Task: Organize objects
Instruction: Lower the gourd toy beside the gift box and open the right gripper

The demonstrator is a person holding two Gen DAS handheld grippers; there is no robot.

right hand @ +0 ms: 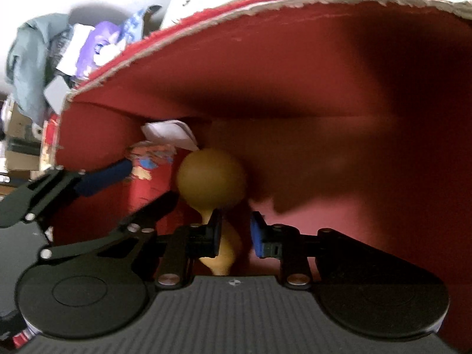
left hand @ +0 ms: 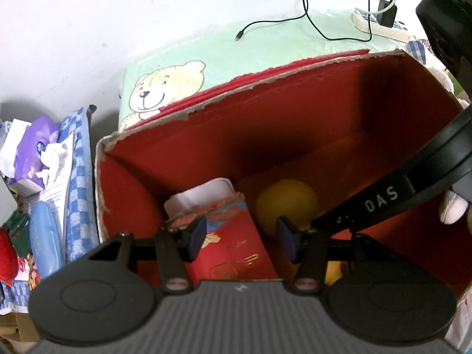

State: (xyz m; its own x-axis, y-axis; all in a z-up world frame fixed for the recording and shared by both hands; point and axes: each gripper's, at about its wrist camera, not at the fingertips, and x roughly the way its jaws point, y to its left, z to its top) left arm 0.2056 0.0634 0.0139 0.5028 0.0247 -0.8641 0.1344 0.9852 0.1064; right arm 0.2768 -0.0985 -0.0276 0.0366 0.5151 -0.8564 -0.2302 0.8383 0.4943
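An open red cardboard box (left hand: pixel 295 112) holds a white container (left hand: pixel 203 194), a red patterned packet (left hand: pixel 236 242) and a yellow toy with a round head (left hand: pixel 287 203). My left gripper (left hand: pixel 242 242) hangs over the box and straddles the packet, with a gap on the right side, so it is open. My right gripper (right hand: pixel 236 236) is deep in the box (right hand: pixel 295 73), low beside the yellow toy (right hand: pixel 211 180). Its left finger lies over the toy's neck and the right pad is clear of it, so it is open. The packet (right hand: pixel 147 188) sits between the left gripper's fingers (right hand: pixel 103 177).
Behind the box lies a mint cloth with a teddy bear (left hand: pixel 177 70), a black cable (left hand: pixel 295 20) and a power strip (left hand: pixel 380 23). Left of the box are a purple tissue pack (left hand: pixel 32 144), a blue checked cloth (left hand: pixel 76 177) and a blue case (left hand: pixel 44 236). A gloved hand (left hand: pixel 454 209) holds the right tool.
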